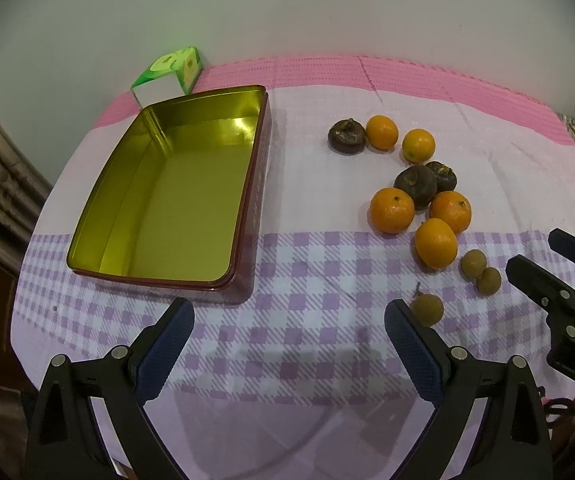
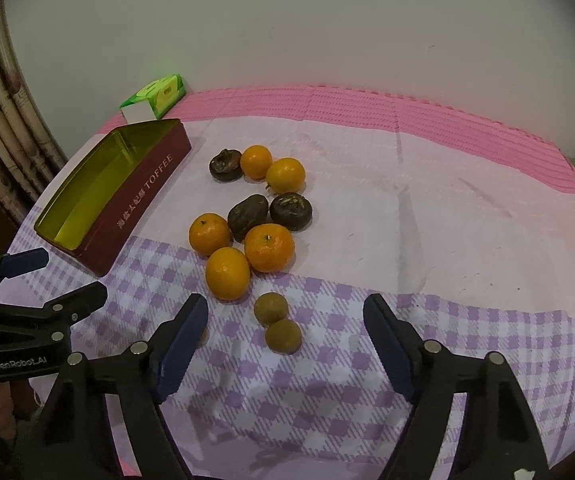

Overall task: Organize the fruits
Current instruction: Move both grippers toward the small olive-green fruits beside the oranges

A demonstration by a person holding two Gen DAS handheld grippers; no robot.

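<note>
An empty tin [image 1: 167, 184], gold inside and maroon outside, stands on the left of the cloth [image 2: 135, 200]. Right of it lie several oranges [image 1: 391, 210] [image 2: 269, 247] mixed with three dark brown fruits [image 1: 415, 184] [image 2: 247, 216]. Two small brown longans [image 2: 277, 322] [image 1: 481, 272] touch each other just ahead of my right gripper [image 2: 285, 304], which is open around them without pressing. A third longan [image 1: 427, 310] lies beside the right finger of my left gripper [image 1: 287, 312], open with only cloth between its fingers. In the right wrist view a finger mostly hides that longan.
A green and white box [image 1: 171, 74] sits at the back left against the wall. The table carries a purple checked cloth [image 1: 307, 280] over a pink mat [image 2: 367, 104]. A curtain [image 2: 3, 128] hangs at the left. The two grippers are close side by side at the front edge.
</note>
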